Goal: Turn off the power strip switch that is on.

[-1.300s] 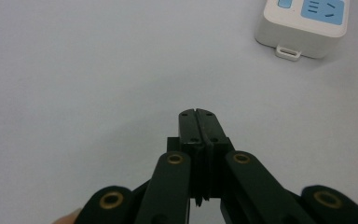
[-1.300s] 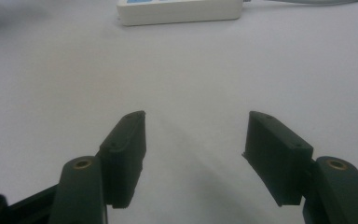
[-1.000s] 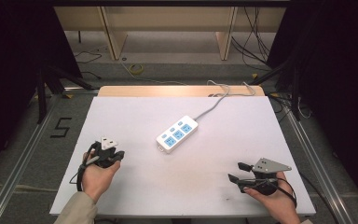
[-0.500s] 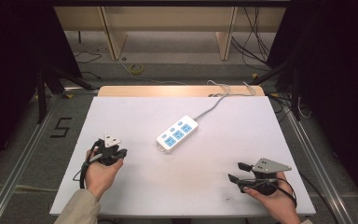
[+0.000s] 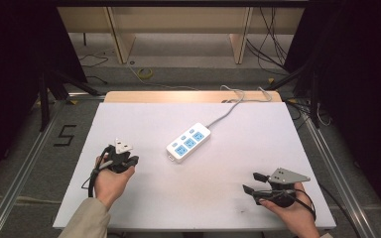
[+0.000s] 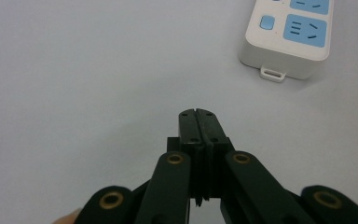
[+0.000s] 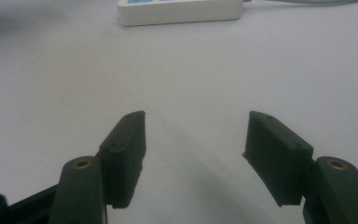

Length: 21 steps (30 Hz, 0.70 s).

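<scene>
From above, your left gripper (image 5: 129, 159) hangs just short of the power strip (image 5: 189, 143) at mid-table; your right gripper (image 5: 256, 184) waits well apart. The left gripper view shows jaws pressed together, holding nothing, so spread them before reaching. In the right gripper view the jaws stand wide.
</scene>
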Each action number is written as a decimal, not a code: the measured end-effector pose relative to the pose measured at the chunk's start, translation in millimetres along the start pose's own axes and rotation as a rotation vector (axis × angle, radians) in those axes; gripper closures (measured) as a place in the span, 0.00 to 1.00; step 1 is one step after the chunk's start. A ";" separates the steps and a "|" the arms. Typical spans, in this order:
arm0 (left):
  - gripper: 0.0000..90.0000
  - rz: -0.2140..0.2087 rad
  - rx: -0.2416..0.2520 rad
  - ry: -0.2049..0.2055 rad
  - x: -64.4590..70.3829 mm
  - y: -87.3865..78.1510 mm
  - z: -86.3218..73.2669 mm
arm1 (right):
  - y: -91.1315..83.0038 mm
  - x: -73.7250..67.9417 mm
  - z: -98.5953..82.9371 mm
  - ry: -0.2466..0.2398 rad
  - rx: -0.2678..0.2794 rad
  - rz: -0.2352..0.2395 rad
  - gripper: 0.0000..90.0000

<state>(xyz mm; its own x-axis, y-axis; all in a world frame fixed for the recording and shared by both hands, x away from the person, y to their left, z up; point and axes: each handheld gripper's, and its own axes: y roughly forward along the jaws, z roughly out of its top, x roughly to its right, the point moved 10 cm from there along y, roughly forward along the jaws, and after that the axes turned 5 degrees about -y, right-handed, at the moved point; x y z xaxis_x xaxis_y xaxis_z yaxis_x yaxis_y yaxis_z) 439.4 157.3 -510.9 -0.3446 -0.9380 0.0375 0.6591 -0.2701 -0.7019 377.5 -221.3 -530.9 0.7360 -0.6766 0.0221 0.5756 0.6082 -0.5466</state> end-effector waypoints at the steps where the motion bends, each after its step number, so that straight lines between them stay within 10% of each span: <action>1: 1.00 0.000 -0.001 0.001 0.5 0.3 0.5 | 0.0 0.0 0.0 0.000 0.000 0.000 0.43; 21: 1.00 -0.014 -0.009 0.025 10.4 8.4 7.9 | 0.4 -0.4 0.2 0.002 0.001 0.003 0.43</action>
<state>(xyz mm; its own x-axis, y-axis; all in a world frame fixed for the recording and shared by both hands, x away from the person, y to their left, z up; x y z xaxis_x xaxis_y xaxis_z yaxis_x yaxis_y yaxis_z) 446.6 143.6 -510.7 -0.3701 -0.9285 0.0296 0.6479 -0.2808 -0.7081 377.5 -220.8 -531.0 0.7367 -0.6760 0.0189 0.5739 0.6102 -0.5461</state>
